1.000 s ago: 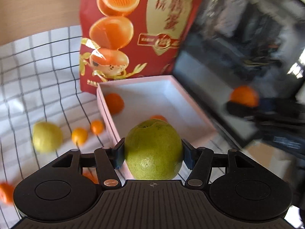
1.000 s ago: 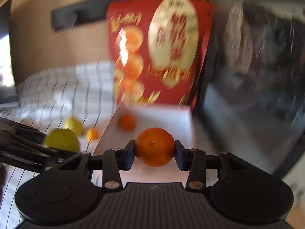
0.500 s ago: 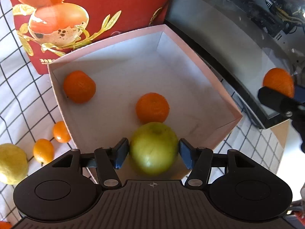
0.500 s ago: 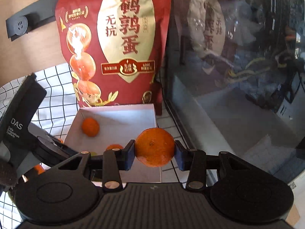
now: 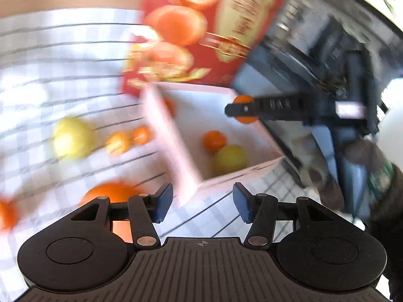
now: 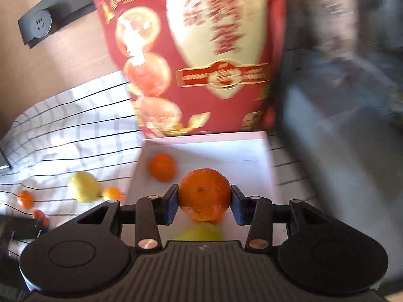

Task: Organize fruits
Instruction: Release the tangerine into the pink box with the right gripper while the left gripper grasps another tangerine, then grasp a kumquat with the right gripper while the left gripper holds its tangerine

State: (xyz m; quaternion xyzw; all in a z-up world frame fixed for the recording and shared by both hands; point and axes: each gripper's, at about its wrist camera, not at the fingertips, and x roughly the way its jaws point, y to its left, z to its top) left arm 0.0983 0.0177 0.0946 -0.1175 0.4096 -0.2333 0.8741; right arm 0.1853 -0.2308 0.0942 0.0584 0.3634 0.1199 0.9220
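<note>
- While the right claw (image 6: pixel 204 207) clamps an orange (image 6: pixel 204 193) between its blue pads, it hangs over the near part of the pale pink box (image 6: pixel 262 151).
- From the left wrist view that same orange (image 5: pixel 243 109) shows pinched at the tip of the right claw (image 5: pixel 239 109), above the box's far right rim (image 5: pixel 259 168).
- Nothing sits between the jaws of the left claw (image 5: pixel 202 205); they are closing on empty air over the checked cloth (image 5: pixel 63 80) on the tabletop, just outside the near corner of the box.
- Inside the box lie a green fruit (image 5: pixel 230 159) and, touching it, a small orange (image 5: pixel 214 141); another orange (image 6: pixel 162 167) rests near the far left wall.
- On the cloth to the left of the box lie a yellow-green fruit (image 5: pixel 71 138), two small oranges side by side (image 5: pixel 117 143), and a larger orange (image 5: pixel 110 193) partly hidden behind the left claw's frame.
- A red snack bag (image 6: pixel 196 58) stands upright just behind the box.
- Much of both views is smeared by motion blur.
</note>
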